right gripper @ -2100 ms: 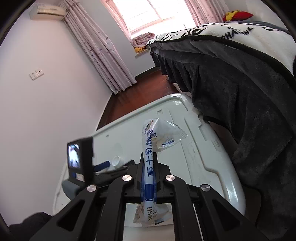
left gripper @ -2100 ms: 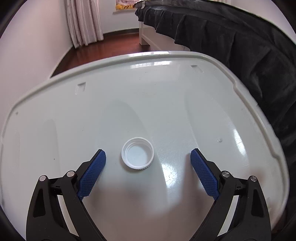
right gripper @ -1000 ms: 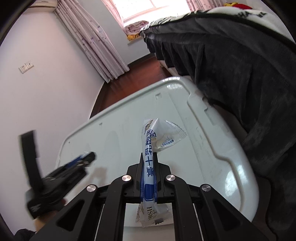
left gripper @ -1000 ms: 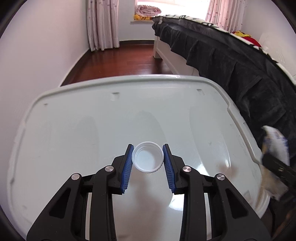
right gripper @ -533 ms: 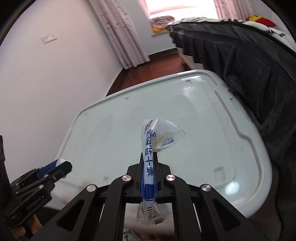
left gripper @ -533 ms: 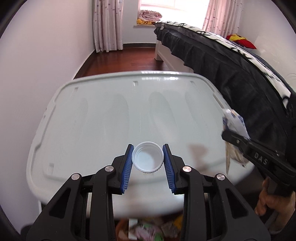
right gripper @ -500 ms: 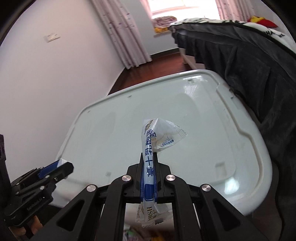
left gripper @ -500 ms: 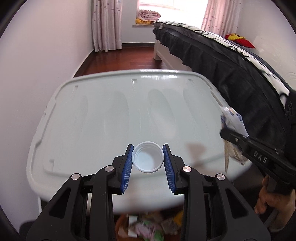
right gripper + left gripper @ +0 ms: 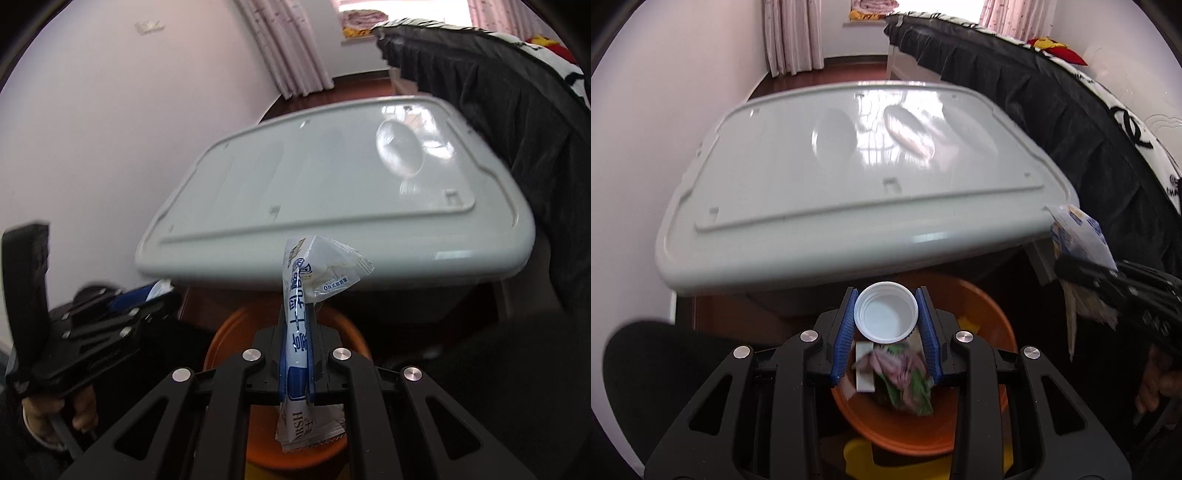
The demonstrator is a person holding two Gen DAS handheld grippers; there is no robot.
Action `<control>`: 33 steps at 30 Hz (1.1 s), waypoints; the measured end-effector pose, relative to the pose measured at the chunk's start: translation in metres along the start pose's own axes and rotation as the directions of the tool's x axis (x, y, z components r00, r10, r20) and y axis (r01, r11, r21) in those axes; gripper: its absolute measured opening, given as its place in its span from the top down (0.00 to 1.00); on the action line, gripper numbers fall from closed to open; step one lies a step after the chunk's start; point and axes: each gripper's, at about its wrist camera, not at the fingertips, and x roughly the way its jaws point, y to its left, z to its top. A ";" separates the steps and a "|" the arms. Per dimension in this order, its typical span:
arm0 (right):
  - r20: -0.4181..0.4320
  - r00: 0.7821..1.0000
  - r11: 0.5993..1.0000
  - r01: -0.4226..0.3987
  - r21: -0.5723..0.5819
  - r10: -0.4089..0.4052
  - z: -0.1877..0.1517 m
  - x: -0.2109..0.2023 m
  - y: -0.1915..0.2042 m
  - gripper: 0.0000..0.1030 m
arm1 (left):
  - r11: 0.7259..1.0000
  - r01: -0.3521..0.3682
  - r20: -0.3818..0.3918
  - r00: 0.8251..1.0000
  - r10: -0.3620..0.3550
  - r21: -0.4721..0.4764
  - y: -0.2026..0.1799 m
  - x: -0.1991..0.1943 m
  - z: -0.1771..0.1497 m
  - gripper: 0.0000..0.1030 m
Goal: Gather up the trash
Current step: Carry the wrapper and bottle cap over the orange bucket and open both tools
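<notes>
The left gripper (image 9: 887, 334) hides much of the orange bin (image 9: 982, 314).

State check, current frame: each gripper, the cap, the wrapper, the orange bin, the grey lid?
left gripper: shut on the bottle cap, over the bin.
bottle cap: held at its sides, open side facing the camera.
right gripper: shut on the wrapper.
wrapper: pinched mid-length, upright, both ends free.
orange bin: open, already holds crumpled trash.
grey lid: flat, nothing visible on it.
</notes>
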 end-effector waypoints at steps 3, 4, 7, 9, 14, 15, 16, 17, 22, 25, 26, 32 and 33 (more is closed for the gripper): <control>-0.020 1.000 0.998 0.021 -0.058 -0.022 -0.016 -0.001 0.016 0.91 | 1.000 0.009 -0.037 0.999 -0.010 -0.019 0.003 0.006 -0.017 0.69; -0.023 0.999 0.997 0.028 -0.071 -0.029 -0.020 -0.001 0.020 0.91 | 1.000 0.010 -0.048 0.999 -0.011 -0.023 0.002 0.008 -0.022 0.69; -0.037 0.998 0.994 0.046 -0.094 -0.050 -0.030 0.003 0.026 0.90 | 1.000 0.017 -0.079 0.997 -0.019 -0.018 0.000 0.015 -0.034 0.69; -0.053 0.997 0.995 0.047 -0.093 -0.052 -0.032 0.009 0.026 0.90 | 1.000 0.025 -0.100 0.995 -0.026 -0.013 -0.001 0.021 -0.037 0.69; -0.106 0.993 0.997 0.044 -0.065 -0.051 -0.042 0.021 0.020 0.90 | 0.999 0.038 -0.145 0.989 -0.038 -0.001 -0.005 0.036 -0.039 0.69; -0.116 0.992 0.997 0.044 -0.058 -0.051 -0.043 0.025 0.018 0.90 | 0.999 0.040 -0.151 0.988 -0.040 -0.003 -0.004 0.037 -0.040 0.69; -0.126 0.991 0.998 0.043 -0.052 -0.050 -0.043 0.028 0.017 0.90 | 0.999 0.040 -0.157 0.987 -0.040 -0.007 -0.002 0.039 -0.041 0.69; -0.133 0.990 0.998 0.043 -0.049 -0.049 -0.043 0.030 0.016 0.90 | 0.999 0.041 -0.165 0.985 -0.042 -0.012 0.000 0.041 -0.042 0.69; -0.157 0.986 0.998 0.041 -0.049 -0.048 -0.041 0.038 0.018 0.88 | 0.999 0.044 -0.191 0.980 -0.049 -0.032 0.005 0.049 -0.044 0.69; -0.172 0.984 0.998 0.042 -0.050 -0.050 -0.041 0.044 0.018 0.84 | 0.998 0.044 -0.202 0.978 -0.050 -0.034 0.005 0.050 -0.044 0.69; -0.174 0.983 0.998 0.046 -0.050 -0.054 -0.040 0.045 0.019 0.80 | 0.999 0.031 -0.207 0.978 -0.038 -0.037 0.006 0.050 -0.044 0.67; -0.118 0.989 0.996 0.086 -0.038 -0.090 -0.035 0.034 0.018 0.43 | 0.996 0.007 -0.200 0.980 -0.025 -0.087 0.015 0.048 -0.043 0.12; -0.107 0.990 0.995 0.091 -0.034 -0.095 -0.035 0.032 0.018 0.42 | 0.996 0.005 -0.198 0.980 -0.023 -0.090 0.015 0.047 -0.043 0.12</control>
